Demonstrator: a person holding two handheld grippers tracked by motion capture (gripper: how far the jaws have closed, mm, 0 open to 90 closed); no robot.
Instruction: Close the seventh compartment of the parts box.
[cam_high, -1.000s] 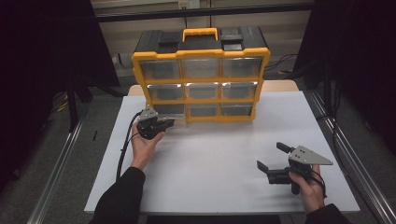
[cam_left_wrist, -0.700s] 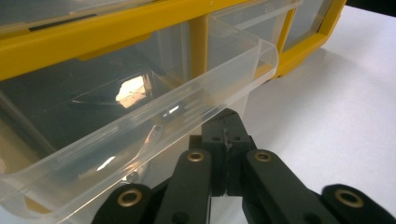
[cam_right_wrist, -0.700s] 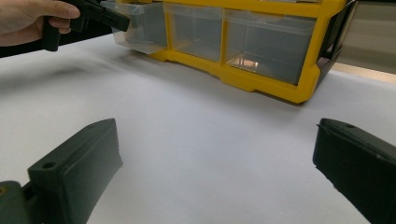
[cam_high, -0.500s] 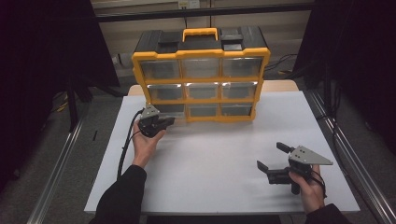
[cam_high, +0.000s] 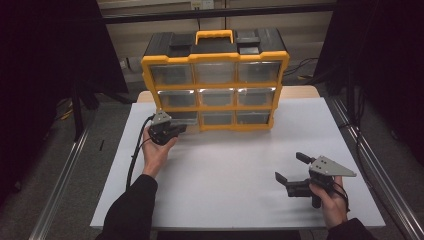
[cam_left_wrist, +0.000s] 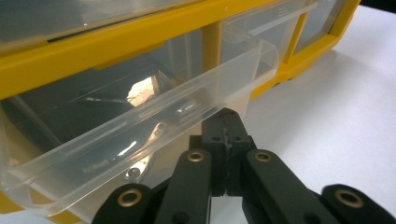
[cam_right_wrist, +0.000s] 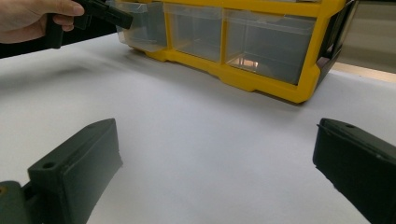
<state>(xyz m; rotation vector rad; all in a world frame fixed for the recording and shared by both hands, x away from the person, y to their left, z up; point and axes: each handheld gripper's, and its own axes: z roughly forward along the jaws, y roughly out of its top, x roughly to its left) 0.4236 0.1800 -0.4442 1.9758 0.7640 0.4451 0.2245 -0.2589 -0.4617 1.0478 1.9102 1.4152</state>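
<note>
Gripping the front lip of the cabinet's (cam_high: 215, 80) bottom-left drawer (cam_left_wrist: 140, 126), the left claw (cam_left_wrist: 225, 128) has its jaws pressed together on the clear plastic. That drawer stands pulled out a little from the yellow frame. Well in front of the cabinet, toward its right end, the right claw (cam_high: 290, 170) rests low over the white worktop (cam_high: 235, 175), jaws spread wide and holding nothing.
</note>
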